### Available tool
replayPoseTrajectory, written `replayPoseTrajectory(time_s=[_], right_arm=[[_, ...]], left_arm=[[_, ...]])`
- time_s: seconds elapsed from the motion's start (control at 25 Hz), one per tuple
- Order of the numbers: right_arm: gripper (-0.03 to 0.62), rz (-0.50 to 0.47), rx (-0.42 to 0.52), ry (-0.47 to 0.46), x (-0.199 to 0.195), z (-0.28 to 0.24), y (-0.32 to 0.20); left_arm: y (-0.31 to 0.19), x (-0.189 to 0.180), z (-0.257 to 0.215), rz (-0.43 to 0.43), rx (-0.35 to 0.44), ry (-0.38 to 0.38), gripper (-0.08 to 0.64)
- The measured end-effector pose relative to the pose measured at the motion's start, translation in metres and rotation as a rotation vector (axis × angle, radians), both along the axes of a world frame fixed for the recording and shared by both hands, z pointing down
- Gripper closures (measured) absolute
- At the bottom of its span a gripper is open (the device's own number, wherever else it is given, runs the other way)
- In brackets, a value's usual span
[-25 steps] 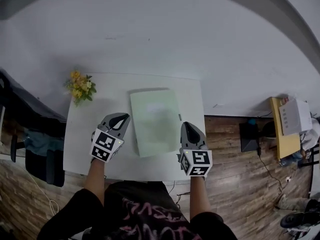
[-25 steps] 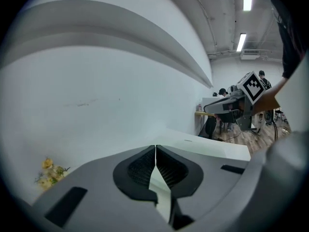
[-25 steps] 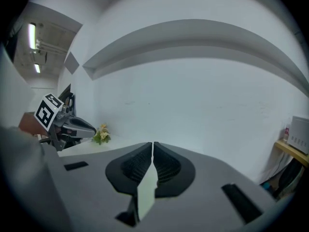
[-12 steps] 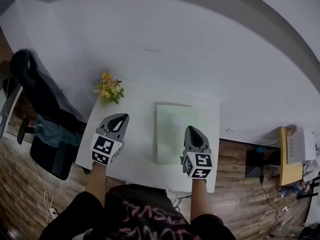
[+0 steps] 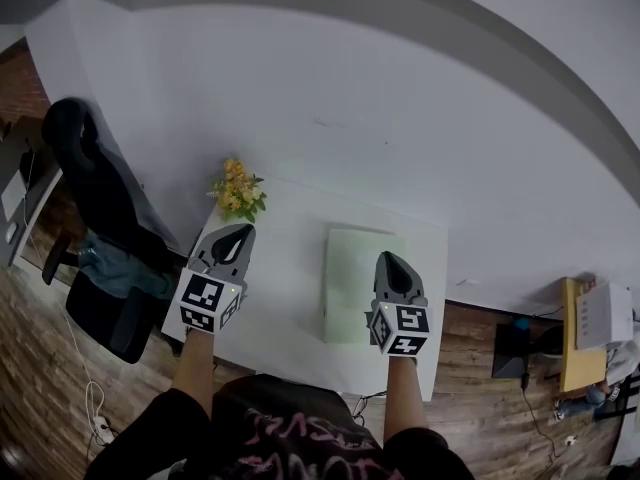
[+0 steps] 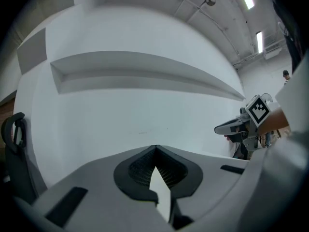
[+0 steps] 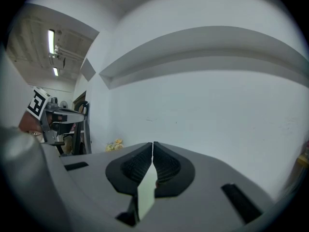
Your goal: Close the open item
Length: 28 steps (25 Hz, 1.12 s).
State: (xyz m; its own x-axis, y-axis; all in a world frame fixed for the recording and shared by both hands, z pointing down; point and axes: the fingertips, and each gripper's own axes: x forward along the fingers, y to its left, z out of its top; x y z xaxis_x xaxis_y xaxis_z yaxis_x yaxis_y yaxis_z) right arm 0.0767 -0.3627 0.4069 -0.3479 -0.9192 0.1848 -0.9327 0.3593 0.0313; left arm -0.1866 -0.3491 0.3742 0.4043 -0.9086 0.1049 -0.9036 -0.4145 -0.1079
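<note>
White table (image 5: 285,258) holds green folder (image 5: 350,278); right tool (image 5: 389,258) above its right edge.

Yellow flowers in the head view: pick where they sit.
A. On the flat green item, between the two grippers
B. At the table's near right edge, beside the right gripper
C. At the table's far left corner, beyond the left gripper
C: the yellow flowers sit at the far left corner of the white table, just past the left gripper and apart from the flat green item.
</note>
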Motion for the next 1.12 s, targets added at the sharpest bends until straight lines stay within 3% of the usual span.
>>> replayPoseTrajectory(time_s=[0.28,0.8,1.12], right_arm=[[0.568,-0.025,0.017,0.003,0.006,-0.007,-0.005],[0.568,-0.031,0.04,-0.02,0.024,-0.02,-0.009],[0.568,-0.042,0.047,-0.017,0.022,-0.022,-0.006]], left_arm=[[0.002,0.001,-0.013,-0.043,0.032,0.017,0.545],[0.007,0.008,-0.028,-0.088,0.059,-0.027,0.546],[0.012,0.006,-0.035,-0.097,0.069,-0.004,0.546]])
